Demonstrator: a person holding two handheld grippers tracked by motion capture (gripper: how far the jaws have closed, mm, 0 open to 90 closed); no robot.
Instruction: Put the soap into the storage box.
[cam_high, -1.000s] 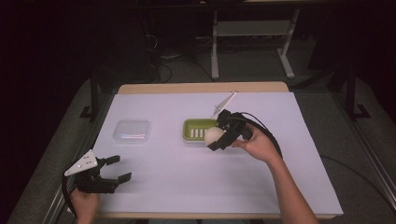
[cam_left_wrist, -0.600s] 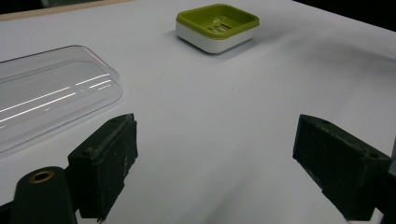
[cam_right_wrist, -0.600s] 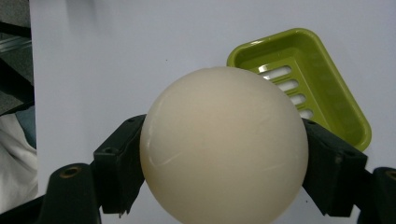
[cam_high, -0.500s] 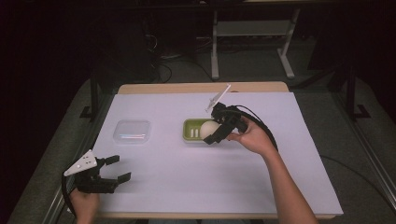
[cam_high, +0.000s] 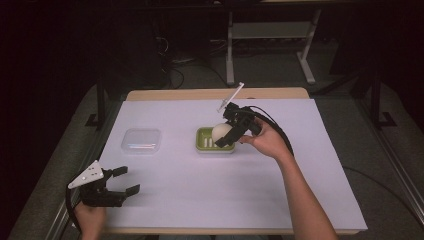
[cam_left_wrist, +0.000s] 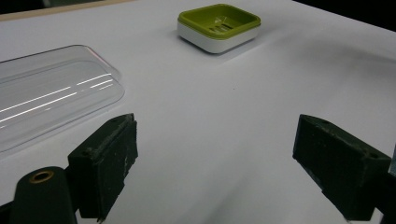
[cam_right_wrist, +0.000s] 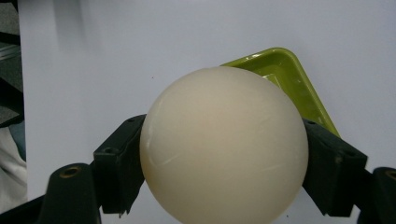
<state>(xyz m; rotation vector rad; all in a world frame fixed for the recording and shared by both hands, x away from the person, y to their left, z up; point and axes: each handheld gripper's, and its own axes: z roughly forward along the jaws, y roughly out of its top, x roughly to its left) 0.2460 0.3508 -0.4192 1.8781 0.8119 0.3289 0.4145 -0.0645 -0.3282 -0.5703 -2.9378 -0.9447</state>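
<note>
A cream, egg-shaped soap bar is clamped between the jaws of my right gripper; it also appears as a pale round soap bar hanging just over the green soap dish at the table's middle. That green dish peeks out behind the soap in the right gripper view. My left gripper rests open near the front left corner, nothing between its jaws. Farther off in the left gripper view stands the green and white dish.
A clear plastic lid lies left of the dish, and this lid sits close ahead of the left gripper. White paper covers the table. A cable trails from the right gripper.
The right gripper has carried the soap bar leftward and slightly up, from the dish's right side to over the dish. The left gripper has stayed put.
</note>
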